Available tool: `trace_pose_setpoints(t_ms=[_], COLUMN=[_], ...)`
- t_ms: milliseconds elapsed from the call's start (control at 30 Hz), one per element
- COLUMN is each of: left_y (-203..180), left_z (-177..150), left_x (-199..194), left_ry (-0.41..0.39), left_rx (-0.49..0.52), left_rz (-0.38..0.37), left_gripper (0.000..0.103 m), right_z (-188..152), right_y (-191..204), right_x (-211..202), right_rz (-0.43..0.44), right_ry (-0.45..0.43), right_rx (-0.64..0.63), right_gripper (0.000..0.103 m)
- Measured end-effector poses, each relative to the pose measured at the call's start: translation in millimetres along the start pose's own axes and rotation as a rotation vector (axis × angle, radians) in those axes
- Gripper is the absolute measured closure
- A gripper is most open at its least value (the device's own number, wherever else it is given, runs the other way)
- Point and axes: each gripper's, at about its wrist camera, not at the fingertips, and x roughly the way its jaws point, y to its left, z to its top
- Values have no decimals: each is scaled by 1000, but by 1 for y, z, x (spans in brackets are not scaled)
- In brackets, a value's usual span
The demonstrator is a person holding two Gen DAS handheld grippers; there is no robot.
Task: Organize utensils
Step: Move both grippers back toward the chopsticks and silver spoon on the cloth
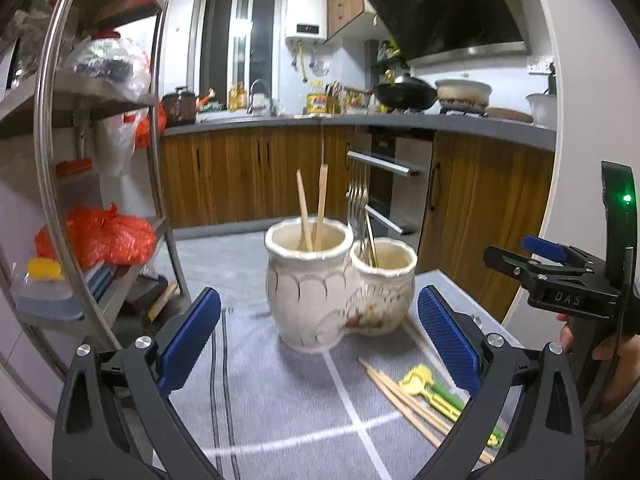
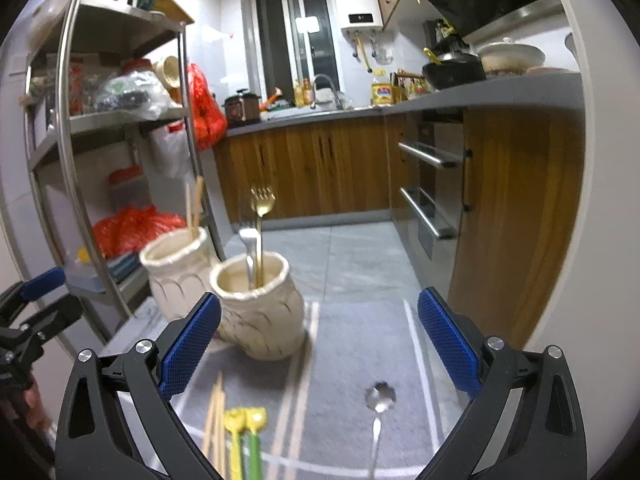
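Note:
A cream ceramic double-pot holder (image 1: 320, 292) (image 2: 260, 312) stands on a grey mat (image 1: 280, 400) (image 2: 352, 340). Its larger pot holds two wooden chopsticks (image 1: 314, 212) (image 2: 194, 208); the smaller pot holds a gold fork and a silver fork (image 1: 360, 208) (image 2: 256, 220). Loose chopsticks (image 1: 404, 400) (image 2: 214, 432), two yellow-headed green and yellow utensils (image 1: 432, 392) (image 2: 244, 436) and a silver spoon (image 2: 379, 412) lie on the mat. My left gripper (image 1: 320, 340) is open, empty, just short of the holder. My right gripper (image 2: 320, 340) (image 1: 560, 264) is open and empty, with the spoon lying below and between its fingers.
A metal shelf rack (image 1: 100, 160) (image 2: 100, 140) with red bags and containers stands at the left. Wooden cabinets and an oven (image 1: 392, 184) (image 2: 432, 192) line the back and right. A hand (image 1: 600, 344) holds the right gripper's grip. The mat's far edge drops to a tiled floor.

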Motion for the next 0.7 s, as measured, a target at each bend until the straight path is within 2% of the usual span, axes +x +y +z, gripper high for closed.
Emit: trace_pose_setpoints(t_ms=[200,367,533,700], left_y=[-1,-5,-17,-34], left_z=[-19,-34,-54,-73], left_x=[1,8,24,36], left_ry=[46,110,229,321], left_rx=[-12,-15,-8,15], left_rz=[40,22,7,21], left_gripper=[6,6,6,6], right_z=[-11,-16,-18,-20], right_y=[-22,-33,-34,-33], right_x=[-3,-2,1,4], right_rz=[-30,-35,-37,-33], right_ry=[28,49,71,86], right_rx=[20,35,24,19], right_gripper=[5,5,5,5])
